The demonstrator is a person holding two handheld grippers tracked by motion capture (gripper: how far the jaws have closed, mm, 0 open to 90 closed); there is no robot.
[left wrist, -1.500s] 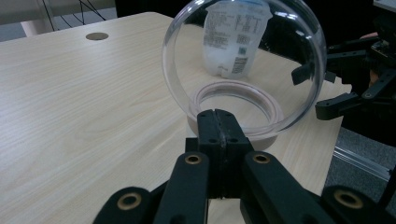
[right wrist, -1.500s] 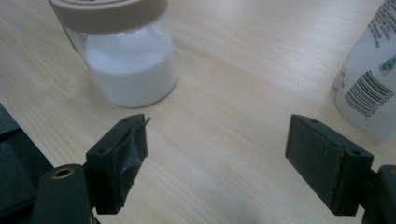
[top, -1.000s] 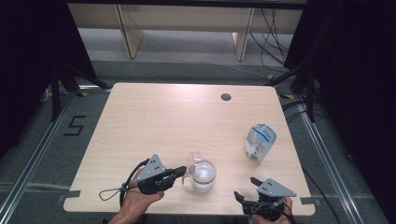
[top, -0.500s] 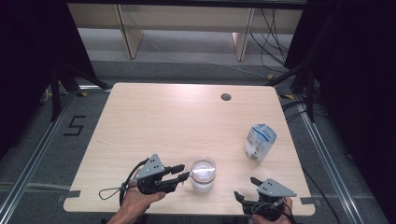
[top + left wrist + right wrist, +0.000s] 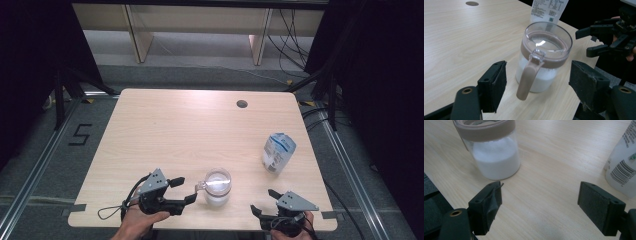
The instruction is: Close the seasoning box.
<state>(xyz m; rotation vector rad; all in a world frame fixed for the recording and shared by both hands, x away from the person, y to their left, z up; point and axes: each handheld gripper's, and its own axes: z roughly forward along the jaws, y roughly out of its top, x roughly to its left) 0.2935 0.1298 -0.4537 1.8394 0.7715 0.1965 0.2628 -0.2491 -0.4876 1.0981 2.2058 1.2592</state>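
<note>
A clear jar (image 5: 218,188) of white powder, with a brown collar and a clear lid lying flat, stands near the table's front edge. Its brown handle (image 5: 527,79) points at my left gripper (image 5: 185,190). In the left gripper view that gripper (image 5: 540,83) is open, its jaws either side of the handle without touching it. My right gripper (image 5: 264,201) is open at the front right. Between its jaws (image 5: 541,205) there is only bare table, with the jar (image 5: 494,157) ahead to its left. A white pouch (image 5: 278,152) stands upright at the right.
The wooden table (image 5: 190,130) has a round cable hole (image 5: 242,104) at the back. In the right gripper view the pouch (image 5: 624,167) stands close to the right jaw. My right gripper (image 5: 609,37) shows beyond the jar in the left gripper view. Floor rails and cables surround the table.
The jar's lid, tipped up a second ago, now lies flat. My left gripper has drawn back a little to the left with its jaws apart. The right gripper has not moved.
</note>
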